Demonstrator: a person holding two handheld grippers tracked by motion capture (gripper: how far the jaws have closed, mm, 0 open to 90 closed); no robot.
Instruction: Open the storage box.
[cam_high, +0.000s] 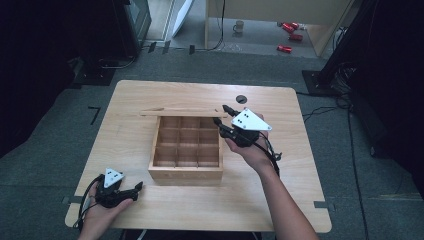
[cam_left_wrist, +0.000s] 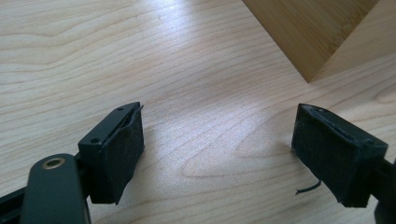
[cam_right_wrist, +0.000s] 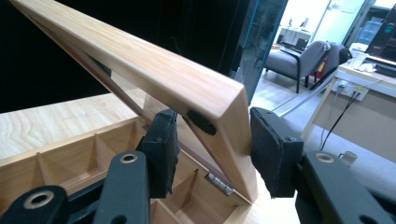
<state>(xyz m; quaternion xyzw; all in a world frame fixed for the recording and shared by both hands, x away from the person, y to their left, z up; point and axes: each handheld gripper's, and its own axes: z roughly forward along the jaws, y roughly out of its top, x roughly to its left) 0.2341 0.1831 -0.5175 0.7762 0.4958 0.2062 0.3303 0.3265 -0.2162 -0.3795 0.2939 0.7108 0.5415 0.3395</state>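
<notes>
A wooden box (cam_high: 186, 170) with a grid of small compartments stands in the middle of the table. Its lid (cam_high: 182, 113) is raised on hinges along the far side. My right gripper (cam_high: 221, 115) is at the lid's right end. In the right gripper view the lid's corner (cam_right_wrist: 224, 116) sits between the two pads of my right gripper (cam_right_wrist: 212, 135), which press on both faces. The box's compartments (cam_right_wrist: 70, 158) lie below. My left gripper (cam_high: 138, 186) rests near the front left of the table, jaws wide apart. The left gripper (cam_left_wrist: 218, 116) holds nothing, and a box corner (cam_left_wrist: 308, 32) lies ahead of it.
The light wooden table (cam_high: 280, 200) has a round cable hole (cam_high: 241, 99) behind the box. On the floor beyond stand a mug (cam_high: 239, 26) and some red items (cam_high: 290, 27). Dark equipment flanks the table at both sides.
</notes>
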